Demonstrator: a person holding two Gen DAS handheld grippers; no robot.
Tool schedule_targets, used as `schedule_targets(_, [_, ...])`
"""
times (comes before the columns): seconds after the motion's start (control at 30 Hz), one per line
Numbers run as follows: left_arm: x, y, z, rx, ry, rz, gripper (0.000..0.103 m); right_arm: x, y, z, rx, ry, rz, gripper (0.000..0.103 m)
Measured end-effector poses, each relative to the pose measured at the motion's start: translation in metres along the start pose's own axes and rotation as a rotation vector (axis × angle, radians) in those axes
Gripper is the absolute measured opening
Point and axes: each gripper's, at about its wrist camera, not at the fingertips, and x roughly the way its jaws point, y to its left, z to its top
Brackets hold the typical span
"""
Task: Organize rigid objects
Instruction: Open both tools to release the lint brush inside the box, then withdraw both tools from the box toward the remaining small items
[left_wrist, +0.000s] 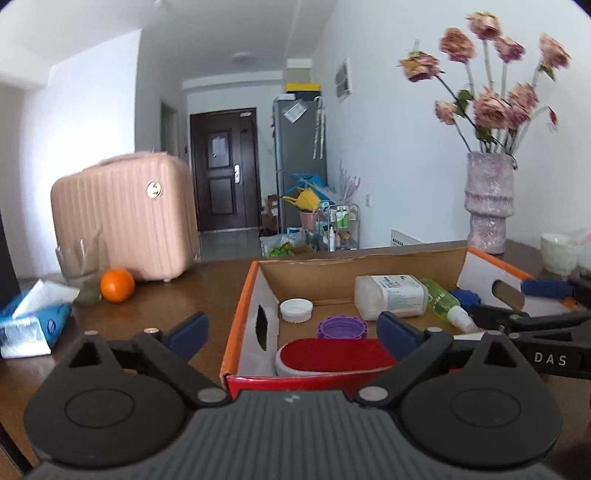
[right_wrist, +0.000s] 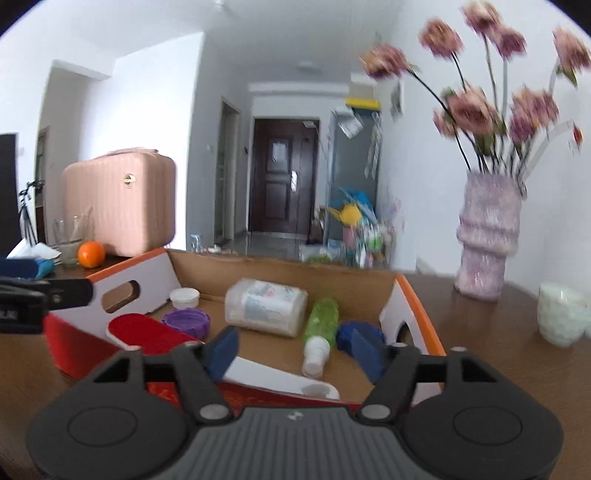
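Observation:
An open cardboard box (left_wrist: 325, 271) with orange rims sits on the brown table. It holds a white cap (left_wrist: 296, 310), a purple lid (left_wrist: 341, 328), a red-and-white oval case (left_wrist: 332, 355), a white labelled bottle (left_wrist: 389, 295), a green spray bottle (left_wrist: 443, 303) and a blue object (left_wrist: 466, 297). The same box (right_wrist: 280, 275) and items show in the right wrist view: bottle (right_wrist: 266, 306), green bottle (right_wrist: 320, 325), blue object (right_wrist: 356, 330). My left gripper (left_wrist: 291, 330) is open and empty at the box's near-left corner. My right gripper (right_wrist: 293, 352) is open and empty over the box's near edge.
A pink suitcase (left_wrist: 123, 218), an orange (left_wrist: 117, 285), a glass (left_wrist: 77, 264) and a blue tissue pack (left_wrist: 33, 321) sit left of the box. A pink vase of flowers (left_wrist: 487, 206) and a white cup (left_wrist: 559, 253) stand to the right.

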Motion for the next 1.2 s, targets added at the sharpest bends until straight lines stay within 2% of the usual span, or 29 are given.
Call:
schedule_targets(0.07, [0.000,-0.001,-0.001,0.009,0.007,0.000,0.100,-0.007,0.005,0.000,-0.035,-0.054,-0.002,0.078])
schedule_targets(0.3, [-0.013,0.018,-0.009,-0.035,-0.019,0.084,0.100,-0.045,0.006,-0.004,-0.070,-0.234,-0.077,0.087])
schedule_targets(0.4, [-0.033,0.029,-0.013,-0.068,-0.053,0.096,0.100,-0.068,0.000,-0.007,-0.006,-0.287,-0.100,0.089])
schedule_targets(0.43, [-0.043,0.033,-0.014,-0.083,-0.057,0.098,0.100,-0.080,-0.005,-0.007,0.054,-0.317,-0.105,0.089])
schedule_targets(0.47, [-0.056,0.037,-0.013,-0.111,-0.051,0.088,0.100,-0.091,-0.011,-0.006,0.117,-0.347,-0.103,0.090])
schedule_targets(0.53, [-0.085,0.048,-0.015,-0.199,-0.077,0.021,0.103,-0.116,-0.020,-0.004,0.212,-0.368,-0.089,0.095])
schedule_targets(0.57, [-0.100,0.051,-0.017,-0.222,-0.069,-0.010,0.103,-0.127,-0.023,-0.004,0.237,-0.364,-0.078,0.097])
schedule_targets(0.63, [-0.127,0.048,-0.021,-0.192,-0.024,-0.042,0.103,-0.146,-0.026,0.000,0.267,-0.283,-0.045,0.098])
schedule_targets(0.8, [-0.191,0.032,-0.050,-0.057,-0.046,-0.003,0.103,-0.200,-0.017,-0.017,0.235,-0.159,0.037,0.099])
schedule_targets(0.93, [-0.213,0.026,-0.077,-0.068,0.036,-0.040,0.103,-0.231,-0.006,-0.051,0.261,-0.076,0.046,0.099])
schedule_targets(1.03, [-0.217,0.016,-0.082,-0.042,0.083,-0.066,0.103,-0.240,0.003,-0.069,0.261,0.020,0.062,0.099])
schedule_targets(1.13, [-0.230,0.001,-0.079,0.018,0.060,-0.046,0.103,-0.254,0.017,-0.076,0.191,0.046,0.061,0.099])
schedule_targets(1.2, [-0.245,-0.006,-0.074,0.055,0.014,-0.072,0.103,-0.267,0.024,-0.076,0.149,0.027,0.060,0.099])
